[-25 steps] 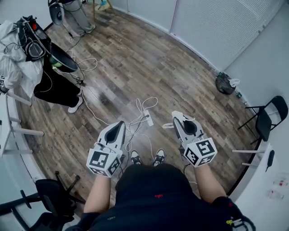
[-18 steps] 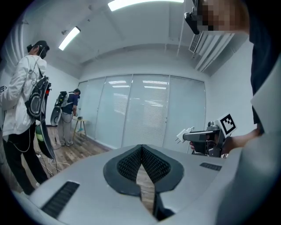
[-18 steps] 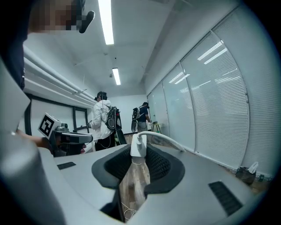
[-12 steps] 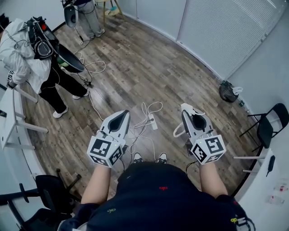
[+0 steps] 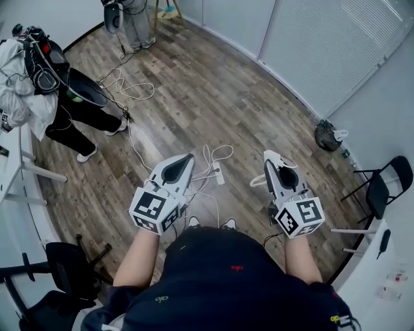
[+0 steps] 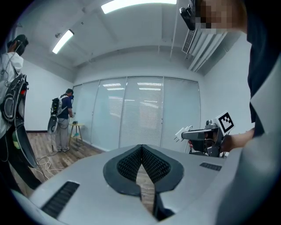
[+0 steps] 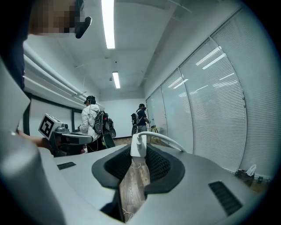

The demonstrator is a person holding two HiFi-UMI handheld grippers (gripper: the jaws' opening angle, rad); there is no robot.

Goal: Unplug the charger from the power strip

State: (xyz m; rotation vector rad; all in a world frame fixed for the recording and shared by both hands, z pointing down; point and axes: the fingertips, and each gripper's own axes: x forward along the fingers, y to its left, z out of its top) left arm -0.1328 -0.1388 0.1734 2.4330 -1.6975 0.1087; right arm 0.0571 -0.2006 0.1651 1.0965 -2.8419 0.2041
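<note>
The white charger [image 7: 138, 145] is clamped upright between my right gripper's [image 7: 138, 154] pads, its white cable [image 7: 169, 141] arching off to the right. In the head view the right gripper [image 5: 273, 161] holds the charger [image 5: 268, 154] in the air, well above the floor. The white power strip [image 5: 218, 173] lies on the wood floor between the two grippers, with white cords looped around it. My left gripper [image 5: 189, 158] hovers left of the strip; its pads [image 6: 141, 147] meet at the tips with nothing between them.
A person in a white jacket [image 5: 29, 84] stands at the left by a white table [image 5: 19, 161], another person [image 5: 132, 19] at the back. A black folding chair [image 5: 381, 181], a dark bag [image 5: 326, 136] and an office chair [image 5: 61, 275] stand around.
Both grippers have risen, the right one carrying the charger with it. The person in the white jacket has shifted at the left.
</note>
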